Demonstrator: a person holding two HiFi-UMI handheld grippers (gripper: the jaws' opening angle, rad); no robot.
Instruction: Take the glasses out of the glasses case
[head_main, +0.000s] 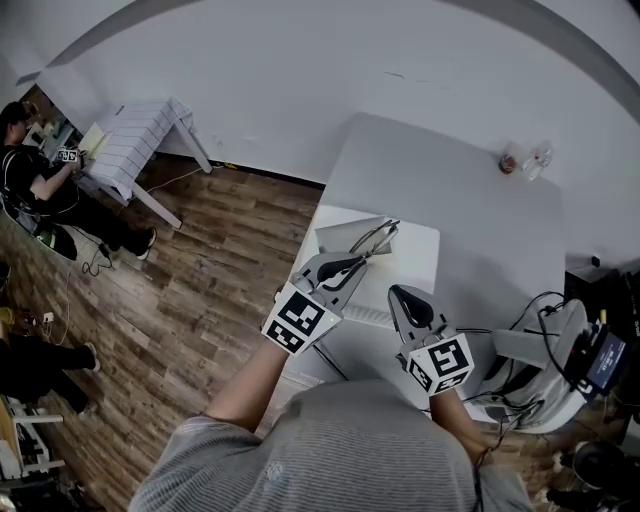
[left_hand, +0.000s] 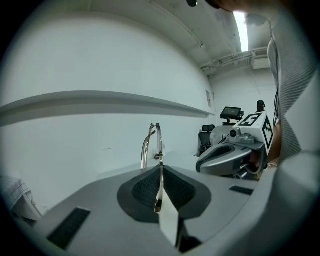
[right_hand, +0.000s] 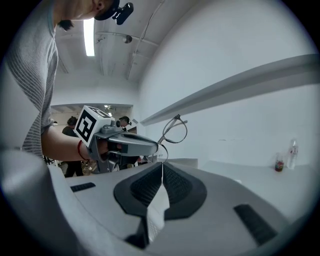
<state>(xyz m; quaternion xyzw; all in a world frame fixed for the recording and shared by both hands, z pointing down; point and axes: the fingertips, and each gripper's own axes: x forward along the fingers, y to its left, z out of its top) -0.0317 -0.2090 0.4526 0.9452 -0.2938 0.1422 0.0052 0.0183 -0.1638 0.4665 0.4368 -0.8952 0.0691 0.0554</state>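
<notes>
1. My left gripper is clamped on one thin temple of the glasses, holding them in the air by the glasses case.
2. My right gripper is closed on nothing.
3. I judge the glasses light, springy and easily bent, so I grip the metal, never the lenses.
</notes>
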